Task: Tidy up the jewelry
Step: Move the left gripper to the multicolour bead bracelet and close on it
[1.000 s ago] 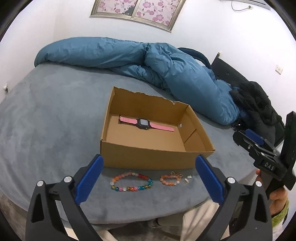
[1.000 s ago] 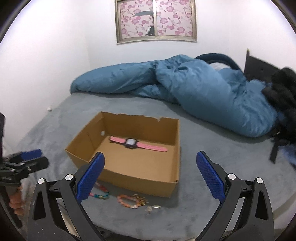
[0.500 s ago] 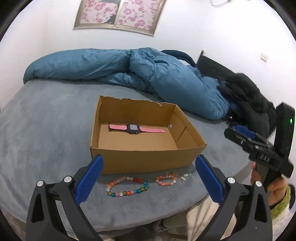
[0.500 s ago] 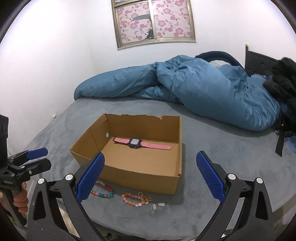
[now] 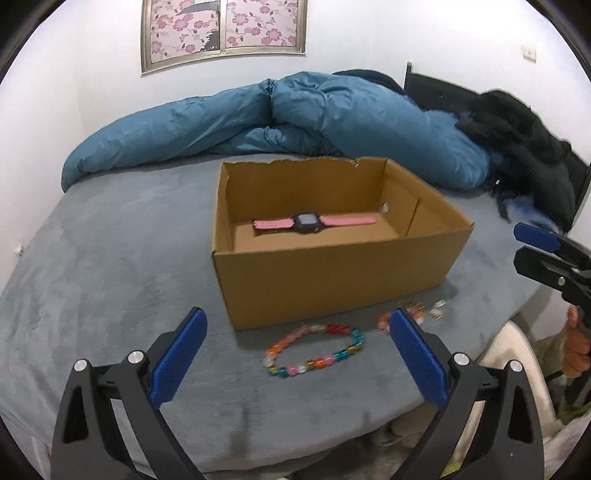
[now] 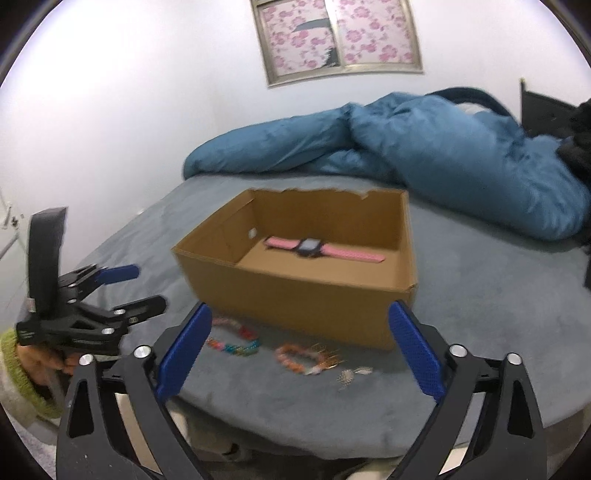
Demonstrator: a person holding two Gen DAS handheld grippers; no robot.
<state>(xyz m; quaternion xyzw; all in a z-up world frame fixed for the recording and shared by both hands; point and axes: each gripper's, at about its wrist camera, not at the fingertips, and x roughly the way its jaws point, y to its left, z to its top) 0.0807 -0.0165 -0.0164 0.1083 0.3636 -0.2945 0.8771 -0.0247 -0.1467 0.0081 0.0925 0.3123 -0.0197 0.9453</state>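
Observation:
An open cardboard box (image 5: 332,273) (image 6: 295,299) stands on the grey bed and holds a pink watch (image 5: 312,222) (image 6: 321,250). In front of the box lie a multicoloured bead bracelet (image 5: 314,350) (image 6: 234,339), a smaller orange bead bracelet (image 5: 384,320) (image 6: 301,357) and small metal earrings (image 5: 437,309) (image 6: 352,374). My left gripper (image 5: 295,354) is open and empty, just in front of the multicoloured bracelet. My right gripper (image 6: 299,350) is open and empty, in front of the orange bracelet. Each gripper shows in the other's view, the right (image 5: 543,254) and the left (image 6: 122,291).
A rumpled blue duvet (image 5: 295,114) (image 6: 424,147) lies behind the box. Dark clothing (image 5: 524,136) is piled at the back right by a black headboard. The bed's front edge runs just under both grippers. A window with floral film (image 5: 225,29) is on the wall.
Both grippers have moved closer to the bed and the jewelry; the box and bracelets loom larger. The left view has swung so the bracelet sits between its fingers. Both stay open.

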